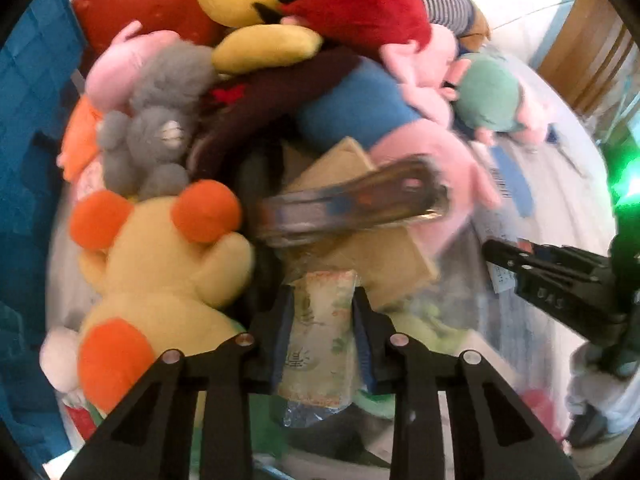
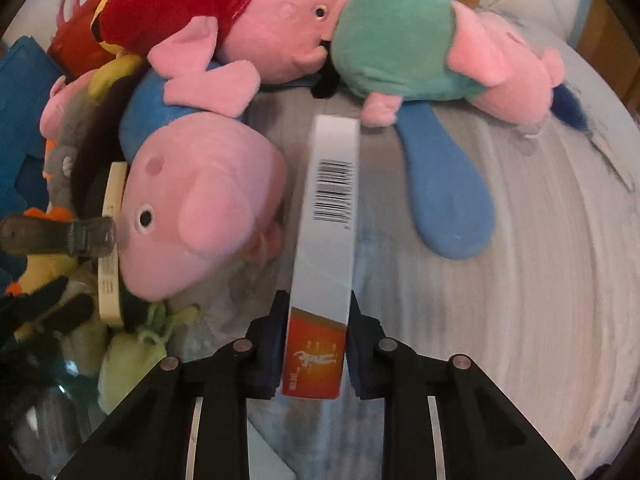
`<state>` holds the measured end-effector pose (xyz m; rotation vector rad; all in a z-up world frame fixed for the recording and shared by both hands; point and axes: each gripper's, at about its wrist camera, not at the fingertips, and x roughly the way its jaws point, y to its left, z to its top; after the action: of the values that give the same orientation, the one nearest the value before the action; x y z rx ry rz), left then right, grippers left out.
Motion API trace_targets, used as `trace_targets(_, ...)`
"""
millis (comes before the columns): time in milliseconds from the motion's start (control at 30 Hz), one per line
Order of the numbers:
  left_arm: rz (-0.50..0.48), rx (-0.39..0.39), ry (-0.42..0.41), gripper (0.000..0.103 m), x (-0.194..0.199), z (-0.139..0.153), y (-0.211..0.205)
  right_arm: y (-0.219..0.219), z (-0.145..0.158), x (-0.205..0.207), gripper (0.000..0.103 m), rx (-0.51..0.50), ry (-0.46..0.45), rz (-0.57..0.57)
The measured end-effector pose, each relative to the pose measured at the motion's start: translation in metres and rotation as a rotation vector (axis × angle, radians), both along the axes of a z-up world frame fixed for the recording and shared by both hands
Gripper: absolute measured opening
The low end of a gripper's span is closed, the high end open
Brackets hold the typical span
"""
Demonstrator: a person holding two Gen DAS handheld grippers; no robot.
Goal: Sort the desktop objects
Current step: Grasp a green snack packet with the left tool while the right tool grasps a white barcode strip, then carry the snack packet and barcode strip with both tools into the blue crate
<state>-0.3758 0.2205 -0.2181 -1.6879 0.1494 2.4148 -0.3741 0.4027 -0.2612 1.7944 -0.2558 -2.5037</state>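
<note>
Pale grey cloth (image 2: 500, 300) with fine ridges covers the surface, and a heap of soft toys lies on its left part. From the right wrist view, the right gripper (image 2: 313, 344) is clenched on a long narrow box (image 2: 330, 240), white with a barcode and with an orange end; the pads press on this orange end, and the box points away from the camera toward a green-dressed pig toy (image 2: 404, 48). Just beside the box, on the left, lies a big pink pig head (image 2: 200, 216), and on the right a blue spoon-shaped thing (image 2: 448, 196). From the left wrist view, the left gripper (image 1: 322, 316) grasps a small pale packet (image 1: 320, 340) with printed signs, near a yellow toy with orange ears (image 1: 160, 280). Above it, a metal clip (image 1: 352, 204) lies across a tan box (image 1: 360, 248).
</note>
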Motion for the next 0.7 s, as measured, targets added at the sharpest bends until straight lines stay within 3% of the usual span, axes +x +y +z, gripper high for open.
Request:
trace_targets(67, 0.006, -0.033, -0.012, 0.029, 0.001, -0.007, 0.001, 0.006, 0.002, 0.008, 0.023, 0.015, -0.006, -0.007)
trace_targets(133, 0.029, -0.024, -0.038, 0.039, -0.001, -0.016, -0.005, 0.012, 0.0, 0.014, 0.023, 0.034, -0.015, -0.017)
trace_targets(267, 0.025, -0.054, -0.025, 0.041, -0.001, -0.018, -0.003, 0.012, -0.006, 0.019, 0.025, 0.014, -0.016, -0.015)
trace_targets(300, 0.023, -0.053, -0.019, 0.041, 0.0, -0.018, -0.003, 0.011, -0.007, 0.02, 0.029, 0.011, -0.01, -0.014)
trace_targets(367, 0.019, -0.049, -0.008, 0.041, 0.002, -0.017, -0.004, 0.006, -0.007, 0.019, 0.046, 0.004, -0.002, -0.009)
trace_targets(400, 0.018, -0.043, -0.005, 0.039, 0.002, -0.017, -0.005, 0.003, -0.007, 0.019, 0.046, 0.012, -0.002, 0.0)
trace_targets(467, 0.016, -0.023, -0.007, 0.024, 0.005, -0.015, -0.008, -0.004, -0.006, 0.019, 0.026, 0.018, -0.002, 0.018)
trace_targets(700, 0.025, 0.045, 0.095, 0.021, 0.027, 0.031, -0.021, -0.015, 0.03, 0.044, 0.023, -0.012, 0.066, 0.039)
